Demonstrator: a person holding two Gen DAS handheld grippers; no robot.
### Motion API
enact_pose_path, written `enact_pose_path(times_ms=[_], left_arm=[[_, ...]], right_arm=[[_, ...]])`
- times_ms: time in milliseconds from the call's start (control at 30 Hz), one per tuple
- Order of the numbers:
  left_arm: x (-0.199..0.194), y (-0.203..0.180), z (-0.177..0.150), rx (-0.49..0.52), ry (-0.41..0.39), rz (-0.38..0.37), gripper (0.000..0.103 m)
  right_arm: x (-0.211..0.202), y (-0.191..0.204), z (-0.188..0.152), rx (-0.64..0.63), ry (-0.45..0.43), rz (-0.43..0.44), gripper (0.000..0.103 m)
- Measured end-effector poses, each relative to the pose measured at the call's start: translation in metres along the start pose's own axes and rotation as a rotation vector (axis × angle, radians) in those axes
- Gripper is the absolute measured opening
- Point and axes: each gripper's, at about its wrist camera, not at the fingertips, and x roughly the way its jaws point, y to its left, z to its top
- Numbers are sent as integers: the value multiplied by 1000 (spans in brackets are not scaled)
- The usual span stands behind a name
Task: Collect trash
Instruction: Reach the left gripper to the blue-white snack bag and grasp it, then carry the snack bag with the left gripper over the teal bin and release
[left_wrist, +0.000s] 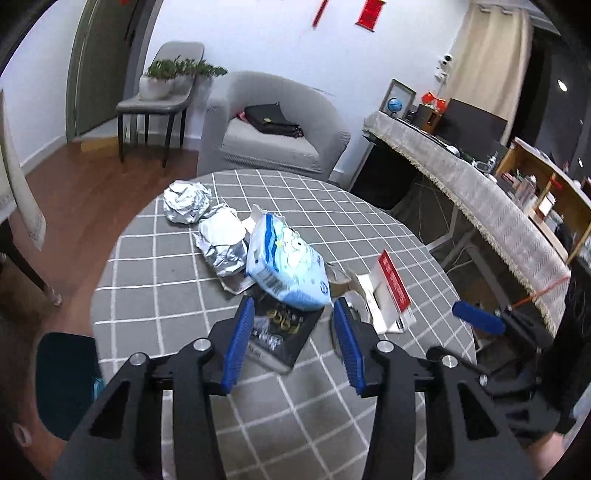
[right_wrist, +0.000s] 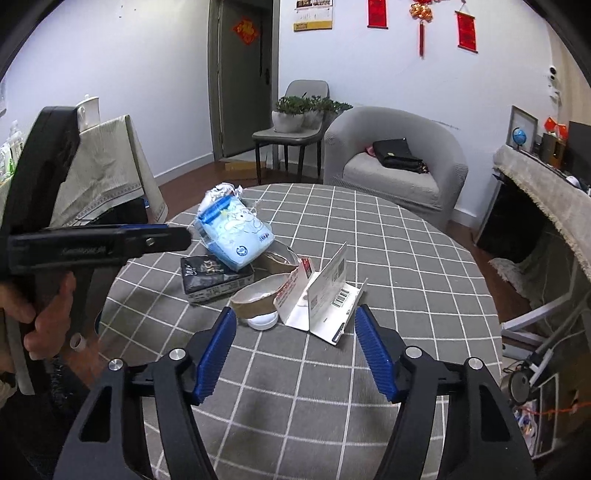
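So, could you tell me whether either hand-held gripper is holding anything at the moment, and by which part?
Nothing is held: the left hand-held gripper and right hand-held gripper both hang open above the grey checked tablecloth.

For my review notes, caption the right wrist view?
Open right gripper approaches torn white packaging and paper cups on the checked table.

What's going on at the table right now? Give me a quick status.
Left hand-held gripper open, over the black box. Right hand-held gripper open, nothing held. Foil balls, blue packet, paper cups, white card uncollected on table. Nothing blocking.
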Motion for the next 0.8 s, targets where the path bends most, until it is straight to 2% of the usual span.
enact_pose_path(times_ms=[133, 400, 467, 500, 600, 667, 800], left_arm=[[16, 10, 6, -72, 7, 7, 47], [39, 29, 18, -215, 17, -32, 47], [40, 32, 18, -240, 5, -55, 41], [41, 33, 19, -252, 7, -71, 32], [42, 32, 21, -247, 5, -91, 21], [42, 30, 22, -236, 10, -98, 17], [37, 28, 24, -214, 4, -99, 14]], right_arm=[[10, -7, 3, -2, 16, 2, 67], [27, -6, 8, 5, 15, 16, 59], [32, -4, 9, 15, 20, 4, 55], [35, -4, 10, 23, 24, -5, 54], [43, -4, 13, 48, 38, -26, 44], [48, -4, 15, 60, 45, -44, 38], [57, -5, 18, 73, 60, -88, 34]])
